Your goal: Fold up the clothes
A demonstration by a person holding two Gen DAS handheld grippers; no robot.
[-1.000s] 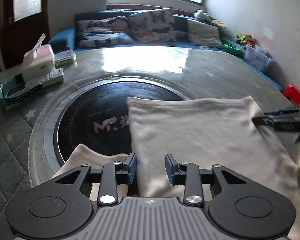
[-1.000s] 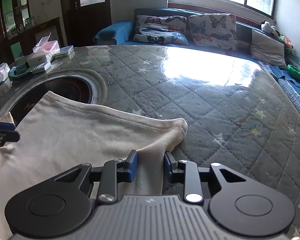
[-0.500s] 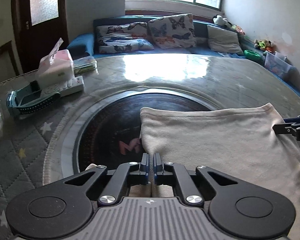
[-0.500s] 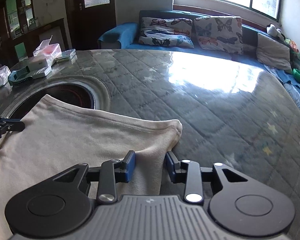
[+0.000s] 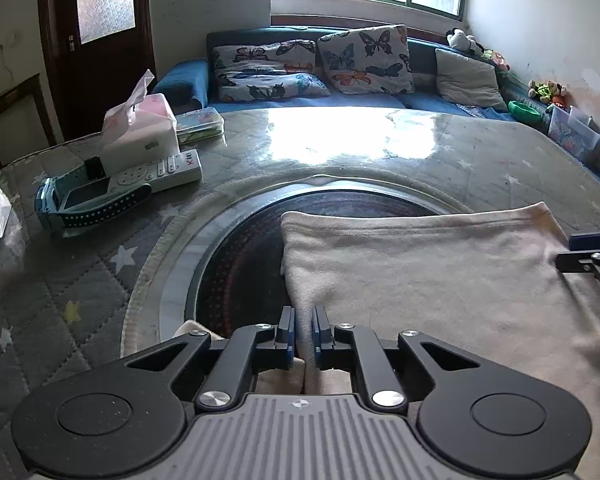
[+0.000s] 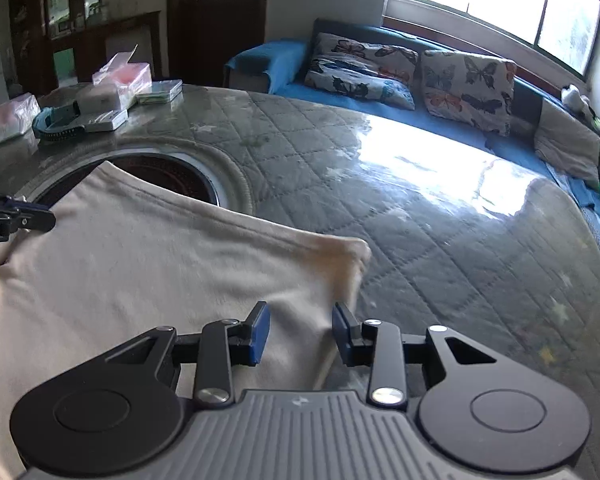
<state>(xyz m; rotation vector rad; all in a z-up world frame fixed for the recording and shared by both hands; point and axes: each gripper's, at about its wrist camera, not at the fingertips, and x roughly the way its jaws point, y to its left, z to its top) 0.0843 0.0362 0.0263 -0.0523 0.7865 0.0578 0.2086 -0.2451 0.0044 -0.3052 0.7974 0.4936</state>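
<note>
Two grippers work one cream garment (image 5: 440, 280) that lies spread across the table (image 5: 380, 160), partly over the dark round inset (image 5: 240, 264) in its middle. Your left gripper (image 5: 303, 332) has its fingers (image 5: 287, 334) nearly together, pinching a fold of the garment's left edge; those jaws closed hard and have just eased apart a little, with cloth between them. Ahead of these fingers the garment runs up and to the right, its hemmed top edge crossing the inset.

Your right gripper (image 6: 300, 330) holds its fingers (image 6: 259, 330) parted, astride the garment's right side. Cloth lies between the pads, but you can see a gap on both sides, so they are not pressing it. The bunched corner of the garment sits just beyond the right-hand finger.

Far to the left of your left fingers, a pink-and-white tissue box (image 5: 140, 128) has a tissue sticking out of its top. Touching its base is a white remote (image 5: 160, 170), beside a blue-strapped watch (image 5: 88, 204). Behind the box lies a flat clear case (image 5: 200, 125); what is inside you cannot tell.
</note>
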